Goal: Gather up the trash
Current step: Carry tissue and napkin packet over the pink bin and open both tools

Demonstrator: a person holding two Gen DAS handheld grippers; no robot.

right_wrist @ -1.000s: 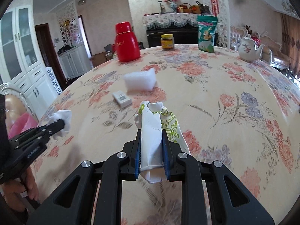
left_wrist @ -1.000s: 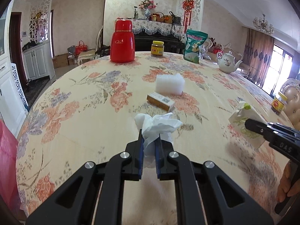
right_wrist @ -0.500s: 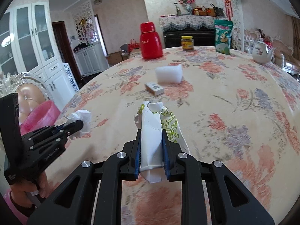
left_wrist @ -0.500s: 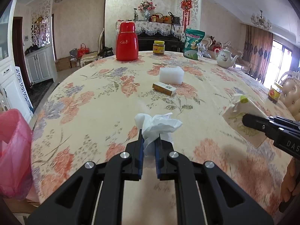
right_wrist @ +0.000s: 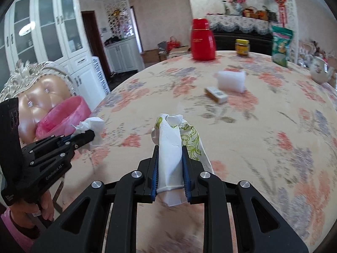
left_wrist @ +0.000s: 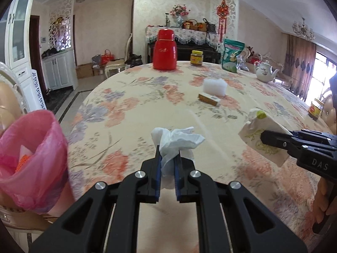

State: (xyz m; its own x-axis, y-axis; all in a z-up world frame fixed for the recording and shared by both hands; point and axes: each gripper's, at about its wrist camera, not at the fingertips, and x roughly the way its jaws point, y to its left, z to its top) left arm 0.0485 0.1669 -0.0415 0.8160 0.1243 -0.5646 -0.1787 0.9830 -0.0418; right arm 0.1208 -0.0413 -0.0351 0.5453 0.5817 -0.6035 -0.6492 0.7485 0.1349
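My left gripper (left_wrist: 167, 157) is shut on a crumpled white tissue (left_wrist: 177, 140), held above the flowered tablecloth near the table's near-left edge. The same tissue (right_wrist: 90, 126) shows at the left gripper's tip (right_wrist: 89, 135) in the right wrist view. My right gripper (right_wrist: 170, 158) is shut on a folded white paper wrapper with a green pattern (right_wrist: 174, 145). From the left wrist view that wrapper (left_wrist: 261, 135) hangs at the right. A bin lined with a pink bag (left_wrist: 31, 158) stands on a chair at the lower left, with some rubbish inside; the bin (right_wrist: 63, 116) also shows beside the table edge.
On the table lie a white sponge block (left_wrist: 214, 86) and a small cardboard box (left_wrist: 209, 99). Farther back stand a red flask (left_wrist: 164, 50), a jar (left_wrist: 196, 58), a green snack bag (left_wrist: 232, 55) and a teapot (left_wrist: 265, 73). A padded chair (right_wrist: 42, 88) is at the left.
Both grippers have drawn back from the table's middle toward its left edge, each keeping its load. The pink bin has come into view and grown larger at the left.
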